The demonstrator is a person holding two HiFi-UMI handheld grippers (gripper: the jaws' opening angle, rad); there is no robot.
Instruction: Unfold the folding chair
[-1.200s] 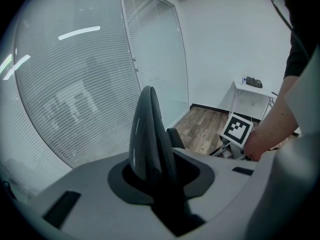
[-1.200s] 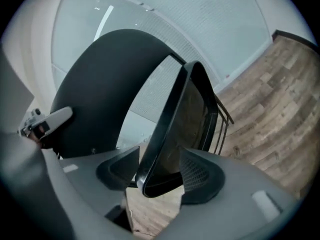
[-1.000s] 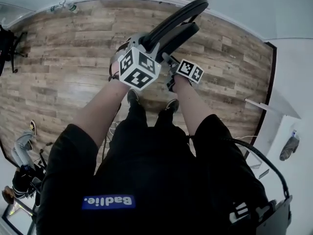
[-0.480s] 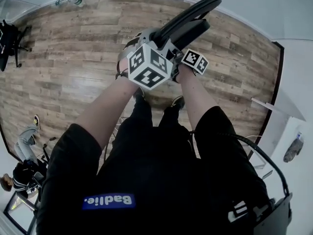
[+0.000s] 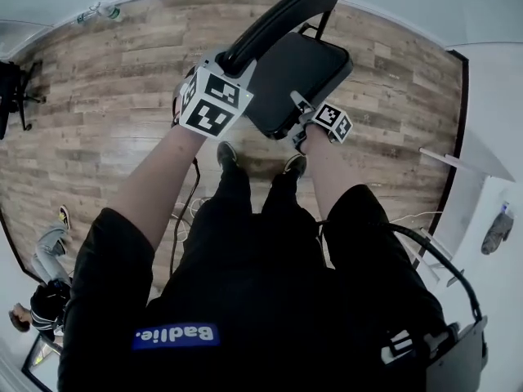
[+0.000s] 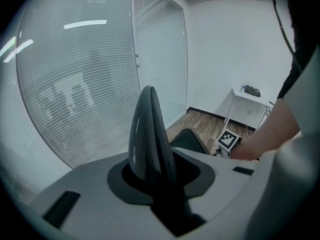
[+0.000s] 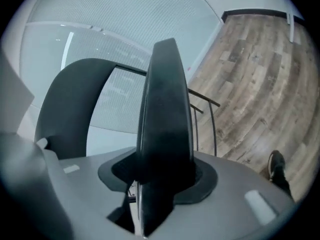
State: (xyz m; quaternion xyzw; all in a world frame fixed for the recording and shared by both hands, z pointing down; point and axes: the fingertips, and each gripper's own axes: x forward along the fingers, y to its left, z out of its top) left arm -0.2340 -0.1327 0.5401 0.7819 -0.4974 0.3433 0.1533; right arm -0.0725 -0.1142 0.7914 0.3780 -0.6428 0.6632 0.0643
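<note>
**A:** Closest in: black top, two bare forearms (image 5: 159, 178) stretched forward, shoes (image 5: 226, 152) planted on the wooden floor (image 5: 114, 96) just past the knees.

**B:** And right beyond those shoes, the folding chair (image 5: 286, 55), black, standing on that floor between the toes and the far wall.

**A:** Left gripper (image 6: 148, 99) first. Jaws narrow, clamped on the near end of the backrest (image 5: 278, 19), with the curved bar running out from under the marker cube (image 5: 214, 100) toward the far wall.

**B:** Over to the right gripper (image 7: 165, 64). Down at the near edge of the seat (image 5: 298, 72), jaws just been closing, now fairly narrow.

**A:** Anything between them?

**B:** Hard to say. Dark jaws filling the middle of the right gripper view, no clear sight of the seat edge in the pinch. From the head view, tip right up against that edge, nothing more certain.

**A:** Seat itself standing out from the backrest, tilted, broad black face turned up toward the head view.

**B:** In the right gripper view, grey arch of the backrest at the left, thin frame rods (image 7: 202, 109) just behind the jaws.

**A:** Farther off in the left gripper view: right-hand marker cube (image 6: 229, 140), then a glass wall (image 6: 75, 84) with blinds and a small white table (image 6: 252, 96) against the back wall.
</note>
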